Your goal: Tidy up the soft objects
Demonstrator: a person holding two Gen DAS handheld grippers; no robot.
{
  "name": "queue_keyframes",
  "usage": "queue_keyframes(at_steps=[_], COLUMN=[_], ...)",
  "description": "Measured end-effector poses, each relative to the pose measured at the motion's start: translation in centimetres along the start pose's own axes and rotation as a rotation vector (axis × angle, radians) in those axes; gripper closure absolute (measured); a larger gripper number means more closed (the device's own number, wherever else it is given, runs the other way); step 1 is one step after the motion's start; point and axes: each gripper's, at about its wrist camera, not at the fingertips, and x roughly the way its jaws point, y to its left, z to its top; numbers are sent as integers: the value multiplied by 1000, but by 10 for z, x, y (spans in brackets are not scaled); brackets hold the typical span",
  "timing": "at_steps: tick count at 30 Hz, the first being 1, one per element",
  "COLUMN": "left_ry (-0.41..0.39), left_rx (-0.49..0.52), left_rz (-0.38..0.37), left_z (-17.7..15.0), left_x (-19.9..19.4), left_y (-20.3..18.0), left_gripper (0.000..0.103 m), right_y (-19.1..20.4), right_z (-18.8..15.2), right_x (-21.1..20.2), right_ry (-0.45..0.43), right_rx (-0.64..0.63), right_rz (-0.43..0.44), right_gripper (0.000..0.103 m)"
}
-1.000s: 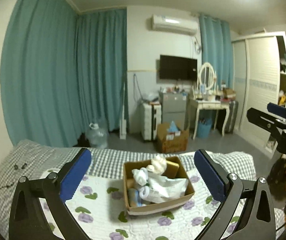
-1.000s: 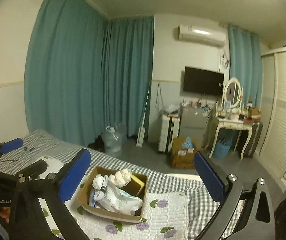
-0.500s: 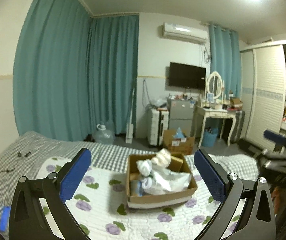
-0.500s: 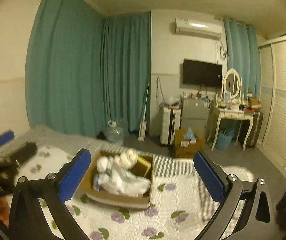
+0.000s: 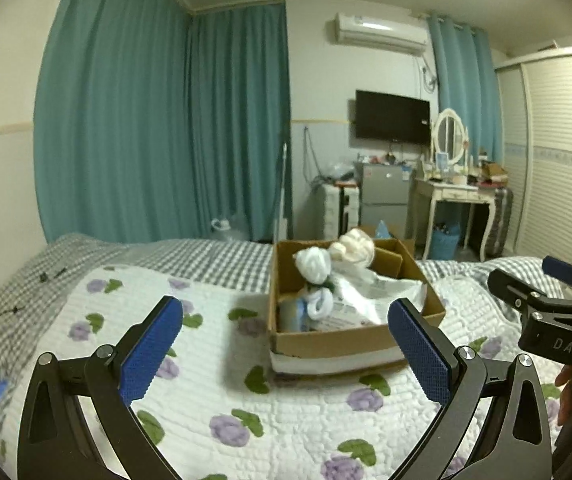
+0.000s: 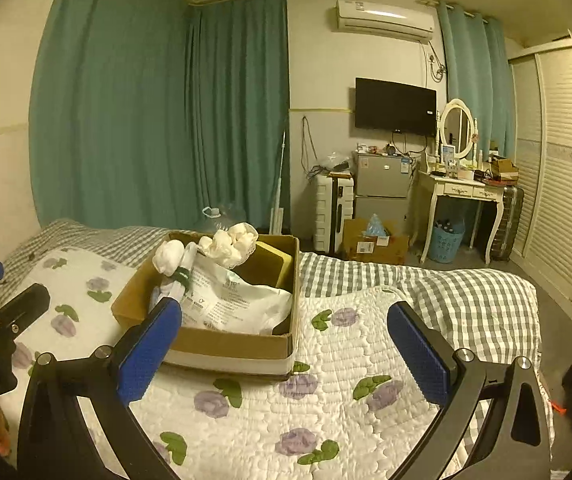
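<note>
A cardboard box (image 5: 338, 342) (image 6: 230, 346) sits on a white quilt with purple flowers (image 5: 214, 364) (image 6: 326, 392) on the bed. In it lie rolled white socks (image 5: 313, 265) (image 6: 169, 257), a cream fluffy bundle (image 5: 354, 245) (image 6: 232, 242) and a white plastic bag (image 5: 370, 300) (image 6: 238, 300). My left gripper (image 5: 286, 354) is open and empty, short of the box. My right gripper (image 6: 284, 352) is open and empty, its left finger in front of the box's near corner. The right gripper also shows at the right edge of the left wrist view (image 5: 546, 304).
A grey checked sheet (image 6: 426, 292) covers the bed's far part. Beyond the bed stand teal curtains (image 5: 166, 128), a small fridge (image 6: 380, 186), a white dressing table (image 6: 462, 196), a cardboard box on the floor (image 6: 374, 242) and a wardrobe (image 6: 558, 184).
Both grippers have come lower and closer to the bed; the box looks larger in both views. The jaws stay open.
</note>
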Motion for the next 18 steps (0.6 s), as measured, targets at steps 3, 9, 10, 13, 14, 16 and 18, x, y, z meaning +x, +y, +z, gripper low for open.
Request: queue_keyframes(at_steps=[3,9,10,13,14,16,18], left_ry=[3,22,24,31,32,32,32], left_rx=[14,3,3,2,2,2,-3], left_rz=[16,4,1,-6,-7,-12,-12], left_z=[-5,-7,-7,-8,-8,-9,-9], left_x=[-1,4,5,7,8,8,8], left_y=[-2,0,0,0,0,0,0], left_gripper=[0,0,0,0,0,0,0], right_y=[2,8,9,10,10,10,10], right_z=[0,-1,-1,-1,-2,-2,-2], right_x=[-1,-1,0,1,1,1,1], right_ry=[3,2,4,9,10,10,9], right_rx=[9,-1,-3,-5,-6,-8,-7], right_rz=[17,28,29,30,29,28,26], right_gripper=[0,0,0,0,0,0,0])
